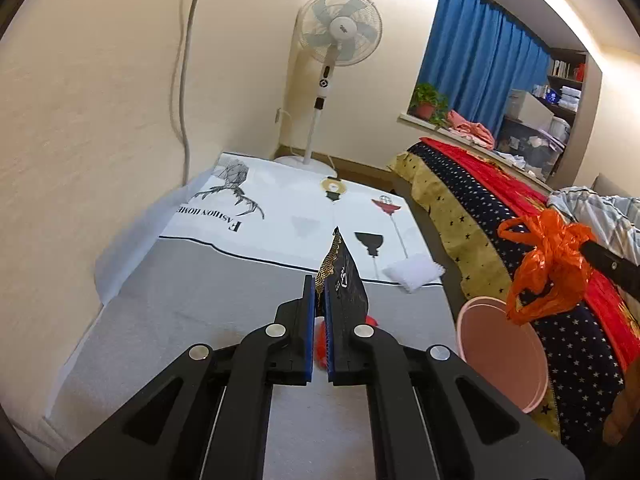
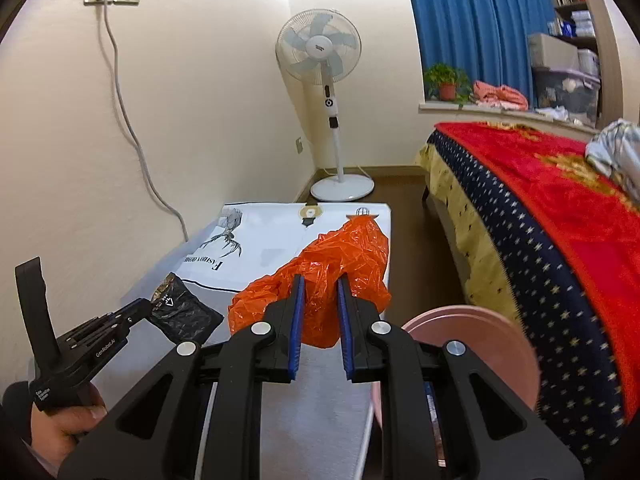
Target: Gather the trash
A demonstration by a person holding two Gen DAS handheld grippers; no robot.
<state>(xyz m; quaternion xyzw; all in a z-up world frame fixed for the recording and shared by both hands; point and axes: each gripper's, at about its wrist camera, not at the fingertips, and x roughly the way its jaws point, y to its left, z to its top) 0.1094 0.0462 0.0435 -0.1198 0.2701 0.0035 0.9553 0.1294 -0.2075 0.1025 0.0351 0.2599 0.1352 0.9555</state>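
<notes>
My left gripper (image 1: 319, 292) is shut on a black snack wrapper with gold print (image 1: 344, 276), held upright above the cloth-covered table (image 1: 200, 280). In the right wrist view that same left gripper (image 2: 146, 308) holds the wrapper (image 2: 180, 314) at the lower left, with a hand (image 2: 68, 420) around its handle. My right gripper (image 2: 320, 292) is shut on a crumpled orange plastic bag (image 2: 320, 264), lifted off the table. From the left wrist view the bag (image 1: 548, 268) hangs above a pink bin (image 1: 500, 352), with the right gripper (image 1: 584, 248) coming in from the right.
A white crumpled tissue (image 1: 414, 272) lies near the table's right edge, and something red (image 1: 320, 344) lies under my left gripper. The pink bin (image 2: 472, 344) stands on the floor between table and bed (image 2: 540, 220). A standing fan (image 2: 328, 92) is behind the table's far end.
</notes>
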